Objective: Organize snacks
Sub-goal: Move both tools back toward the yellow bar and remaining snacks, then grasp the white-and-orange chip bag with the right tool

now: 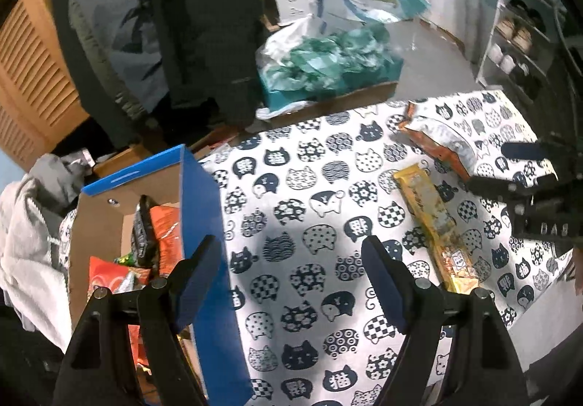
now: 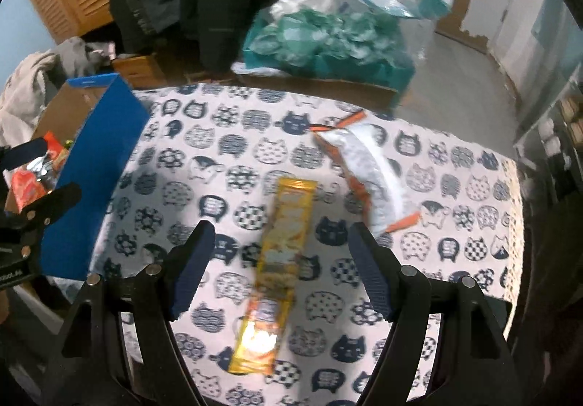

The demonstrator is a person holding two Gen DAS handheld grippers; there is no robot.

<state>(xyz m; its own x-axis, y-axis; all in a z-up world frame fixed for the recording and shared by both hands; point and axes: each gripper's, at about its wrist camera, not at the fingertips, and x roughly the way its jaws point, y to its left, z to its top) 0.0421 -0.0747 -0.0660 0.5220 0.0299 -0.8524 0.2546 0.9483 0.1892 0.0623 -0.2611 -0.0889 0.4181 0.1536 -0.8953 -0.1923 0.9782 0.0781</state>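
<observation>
Lying lengthwise between the right tool's (image 2: pixel 280 262) spread, empty jaws, the yellow snack pack (image 2: pixel 280 260) runs along its pointing line; left tool (image 1: pixel 291 282), likewise spread, stands farther off.

You can read little here. On the cat-print cloth (image 1: pixel 291 158) over the counter, some cat heads carry a Chinese character; the one nearest you, just right of the blue box (image 1: pixel 204 223), reads 猫 (image 1: pixel 335 378). Beyond the far edge of that cloth, raised letters on the right hand-held gripper (image 1: pixel 510 165) show mirrored, roughly "DAB". Print on the yellow snack packet (image 2: pixel 277 260) is too blurred to read.
</observation>
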